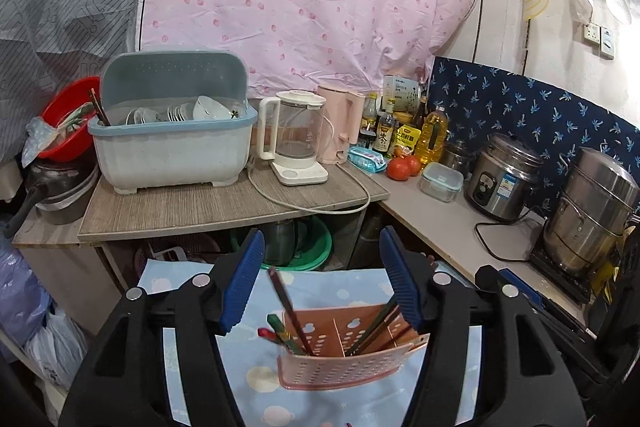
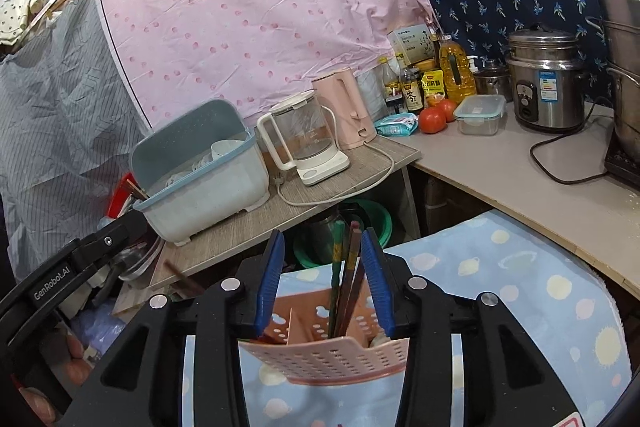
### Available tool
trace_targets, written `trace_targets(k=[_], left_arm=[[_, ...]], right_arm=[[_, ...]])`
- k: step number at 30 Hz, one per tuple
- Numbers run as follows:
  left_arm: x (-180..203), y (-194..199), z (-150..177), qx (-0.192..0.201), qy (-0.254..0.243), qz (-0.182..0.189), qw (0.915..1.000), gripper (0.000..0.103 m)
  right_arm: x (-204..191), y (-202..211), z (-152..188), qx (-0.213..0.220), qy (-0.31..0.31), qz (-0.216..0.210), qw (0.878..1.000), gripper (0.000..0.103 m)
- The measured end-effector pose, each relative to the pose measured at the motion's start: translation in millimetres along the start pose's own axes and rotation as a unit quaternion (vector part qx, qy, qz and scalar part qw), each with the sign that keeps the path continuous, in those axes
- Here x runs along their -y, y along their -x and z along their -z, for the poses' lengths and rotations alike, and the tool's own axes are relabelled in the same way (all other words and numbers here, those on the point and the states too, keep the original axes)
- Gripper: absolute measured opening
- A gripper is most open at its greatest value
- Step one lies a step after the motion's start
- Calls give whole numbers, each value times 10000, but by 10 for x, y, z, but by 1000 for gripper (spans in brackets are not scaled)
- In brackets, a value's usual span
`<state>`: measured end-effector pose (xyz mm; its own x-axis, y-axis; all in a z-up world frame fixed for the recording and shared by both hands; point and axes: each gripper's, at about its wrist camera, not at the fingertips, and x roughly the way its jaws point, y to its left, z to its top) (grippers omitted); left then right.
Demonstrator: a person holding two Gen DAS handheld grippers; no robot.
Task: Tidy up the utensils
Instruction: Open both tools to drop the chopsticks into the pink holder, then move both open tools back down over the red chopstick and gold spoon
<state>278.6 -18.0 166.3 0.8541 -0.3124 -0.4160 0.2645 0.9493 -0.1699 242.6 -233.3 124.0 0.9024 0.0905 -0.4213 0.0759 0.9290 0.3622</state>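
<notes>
- The pink holder [image 1: 352, 351] stands on the blue spotty cloth [image 1: 192, 287], at 6 o'clock in both views, with chopsticks [image 2: 346, 283] in it.
- The left gripper [image 1: 322, 279] is wide open and grips nothing.
- The right gripper [image 2: 323, 279] is partly open around the chopsticks, pads not pressing.
- A bump could tip the light holder.
- At 9 o'clock, the other tool reads "GenRobot.AI".

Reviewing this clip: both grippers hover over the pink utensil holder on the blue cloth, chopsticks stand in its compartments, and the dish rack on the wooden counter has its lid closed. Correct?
One detail is off: the dish rack has its lid raised, with bowls and plates visible inside, as the left wrist view shows. The rest holds: both grippers hover over the pink utensil holder with chopsticks in its compartments.
</notes>
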Motion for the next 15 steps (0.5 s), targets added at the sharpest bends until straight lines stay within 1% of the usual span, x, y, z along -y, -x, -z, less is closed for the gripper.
trace_targets(k=[10,13,15], left_arm=[[56,284,238,-126,-92,91,9998,57],[74,371,402,-268,-122,152,9995,57],[73,427,570,-407,-108,188,9989,57]], right_arm=[[34,353,250,-91,21,-49,9999,40],[35,513,421,-155,150,7,9998,40],[55,614,577,-258,230,53,9994,40]])
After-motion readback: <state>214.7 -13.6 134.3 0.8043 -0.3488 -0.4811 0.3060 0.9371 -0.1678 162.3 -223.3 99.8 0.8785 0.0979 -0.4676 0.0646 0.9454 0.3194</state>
